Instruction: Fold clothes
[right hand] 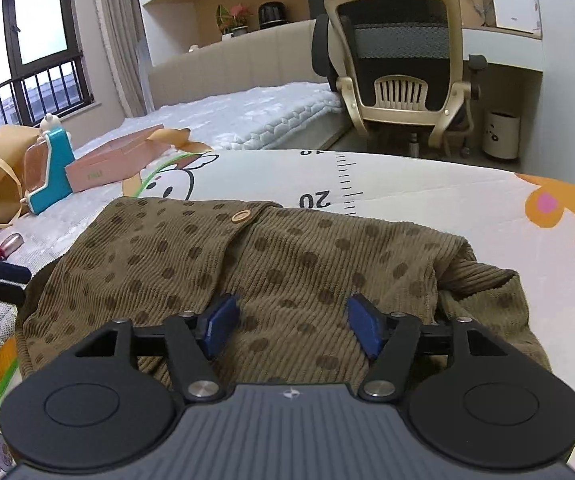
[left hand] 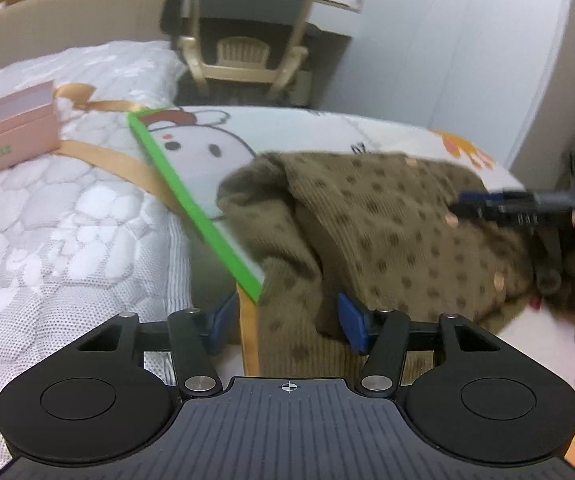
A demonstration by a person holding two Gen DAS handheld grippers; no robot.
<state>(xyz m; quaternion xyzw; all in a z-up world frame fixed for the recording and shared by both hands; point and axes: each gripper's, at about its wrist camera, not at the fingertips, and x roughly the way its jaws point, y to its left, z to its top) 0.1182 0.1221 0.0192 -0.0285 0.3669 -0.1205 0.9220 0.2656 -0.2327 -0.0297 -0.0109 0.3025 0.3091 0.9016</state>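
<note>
Item: olive dotted corduroy garment [right hand: 287, 264], crumpled at frame centre on the cartoon play mat [right hand: 427, 184]. Your right gripper [right hand: 292, 322]: fingers spread wide above the cloth, holding nothing. Your left gripper [left hand: 287, 320]: fingers wide, at the garment's lower edge, empty.

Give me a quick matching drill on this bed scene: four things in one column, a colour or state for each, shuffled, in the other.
Things:
1. garment
2. gift box
3. mat border
4. right gripper

Colour or state:
A. bright green
B. jaws open
C. olive with dark dots
D. pale pink

Pairs: 1-C, 2-D, 3-A, 4-B
</note>
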